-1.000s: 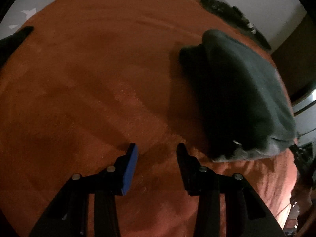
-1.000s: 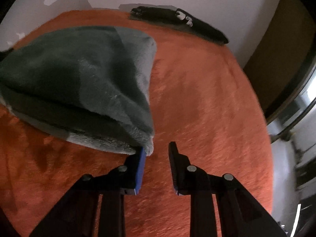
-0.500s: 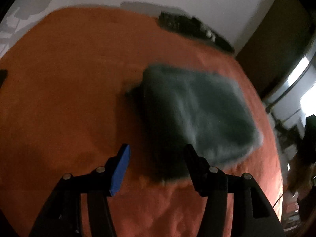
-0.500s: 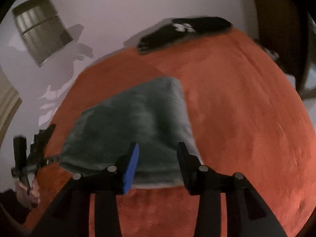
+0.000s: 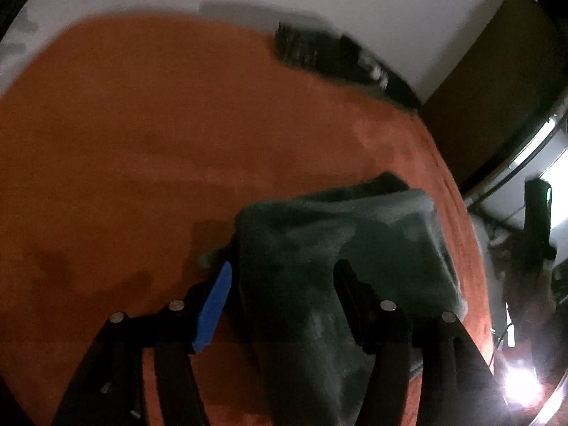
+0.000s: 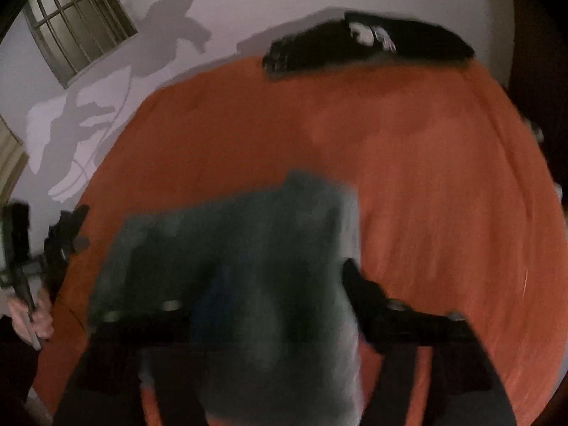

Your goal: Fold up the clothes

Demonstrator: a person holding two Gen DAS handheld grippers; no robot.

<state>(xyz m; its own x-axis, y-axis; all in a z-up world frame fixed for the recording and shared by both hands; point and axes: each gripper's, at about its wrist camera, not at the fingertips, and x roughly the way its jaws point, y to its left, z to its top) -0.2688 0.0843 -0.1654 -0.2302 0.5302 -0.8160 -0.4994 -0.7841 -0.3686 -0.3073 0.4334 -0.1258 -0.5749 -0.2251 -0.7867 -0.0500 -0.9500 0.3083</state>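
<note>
- Left wrist view: our left tongs [image 5: 282, 273] stand wide, their jaws just having opened further, with nothing pinched. The folded grey-green garment [image 5: 340, 245] lies on the orange bed cover [image 5: 142, 142], and the tongs frame its near left part from above; we cannot tell whether the tips touch the pile.
- Risk here, as we judge it: a tip dragging across the fleece could snag the top layer and pull the fold askew, since the stack looks soft and loose.
- A dark garment [image 5: 330, 56] lies at the far edge of the bed cover, well apart; we see no basket, box or drawer, so nothing is contained in anything.
- Right wrist view: this picture is blurred. Our right tongs [image 6: 280, 277] are also spread wide, jaws just opened further, empty, over the same garment [image 6: 230, 248].
- Risk: moving this fast, we could clip the stack's right edge and flip it open.
- The left hand [image 6: 32, 316] shows at the left edge, gripping its tool. Again no container in view.
</note>
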